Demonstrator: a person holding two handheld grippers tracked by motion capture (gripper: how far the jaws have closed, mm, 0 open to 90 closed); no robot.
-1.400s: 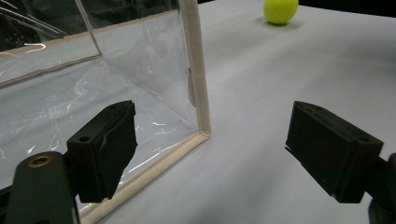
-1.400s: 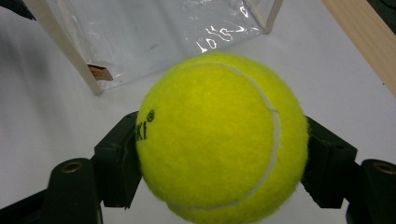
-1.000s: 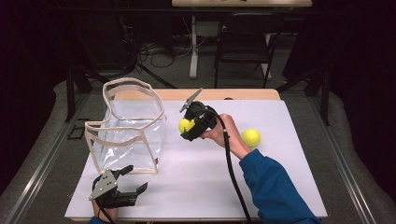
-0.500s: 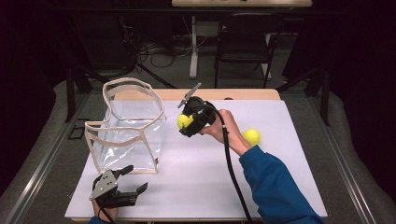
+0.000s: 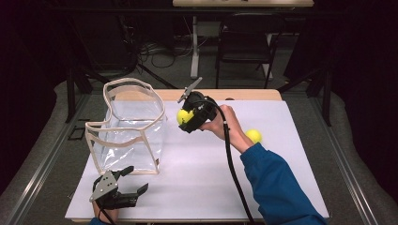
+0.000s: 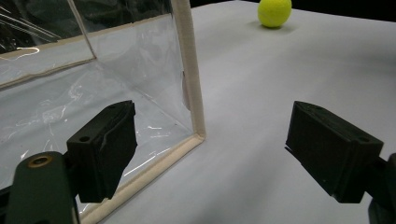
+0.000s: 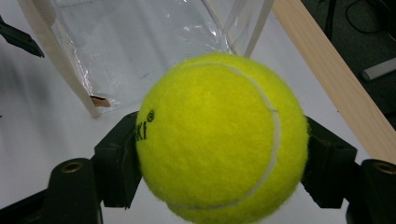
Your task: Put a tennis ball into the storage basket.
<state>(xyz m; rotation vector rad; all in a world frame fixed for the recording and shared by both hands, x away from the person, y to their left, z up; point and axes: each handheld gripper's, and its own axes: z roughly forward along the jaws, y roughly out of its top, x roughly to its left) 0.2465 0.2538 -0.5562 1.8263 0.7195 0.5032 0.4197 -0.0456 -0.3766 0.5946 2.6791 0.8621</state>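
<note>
Tennis ball up in the air, clamped between the two black fingers of the right gripper, and from the right gripper view you can see it squeezed on both sides, yellow felt bulging over the pads! It hangs above the white table, just beside the upper right edge of the clear plastic bag, which stands open with its cream trimmed rim facing up. The ball sits at about the height of that rim, not over the opening. A hand in a blue sleeve carries the gripper, cable trailing down along the arm. Down at the near left corner, the left gripper rests low by the table edge, its fingers spread wide apart with nothing between them; its own view looks past the bag's near corner seam. And a second tennis ball lies on the table on the right, well apart from the bag, tucked behind the forearm.
</note>
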